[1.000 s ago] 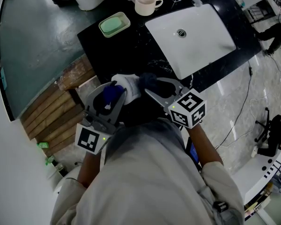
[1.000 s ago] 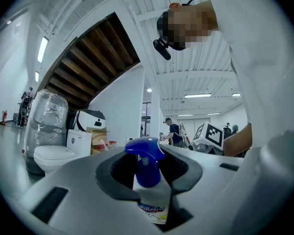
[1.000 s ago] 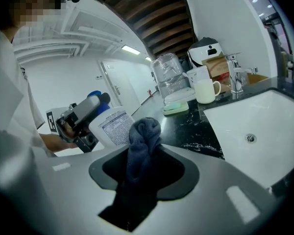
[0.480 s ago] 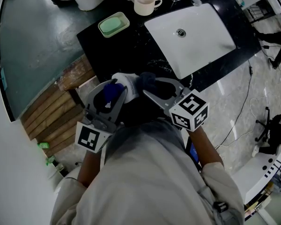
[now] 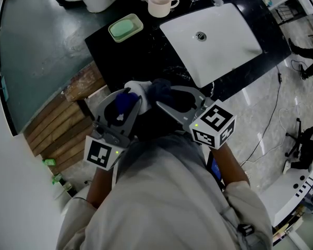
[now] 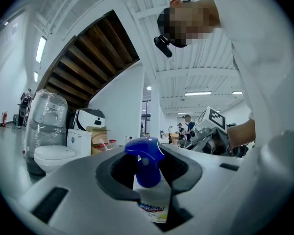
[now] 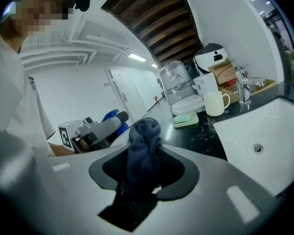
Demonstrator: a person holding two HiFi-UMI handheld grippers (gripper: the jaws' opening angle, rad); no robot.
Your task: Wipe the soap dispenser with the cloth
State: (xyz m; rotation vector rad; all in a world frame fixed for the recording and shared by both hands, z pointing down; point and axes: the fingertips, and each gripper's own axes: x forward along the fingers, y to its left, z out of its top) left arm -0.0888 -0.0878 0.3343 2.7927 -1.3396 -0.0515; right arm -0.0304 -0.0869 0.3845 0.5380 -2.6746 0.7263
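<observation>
Two grippers meet in the air just off the near edge of the black counter (image 5: pixel 146 56), close in front of the person's chest. The left gripper (image 6: pixel 148 190) has its jaws closed on the soap dispenser (image 6: pixel 147 163), with the pads against the white body just below the blue pump head, so the bottle hangs clear of the counter. The right gripper (image 7: pixel 142 175) is clamped on the dark cloth (image 7: pixel 143 148), and a bunched wad stands out past its tips, right beside the bottle. The dispenser looks like light, stiff plastic. It is probably smooth enough to twist in the pads if rubbed hard, and its pump head would likely sink and spill soap if pressed, so the body is the safer place to grip. The cloth is soft and limp and should fold around the bottle's sides easily. The sink (image 5: pixel 224 40) toward the counter's right end, and the soap dish (image 5: pixel 126 27) and mug (image 5: pixel 161 3) along its far edge, sit well apart from the grippers. The tight spots appear to be the two gripper housings, which nearly touch, and the person's body just behind them.
</observation>
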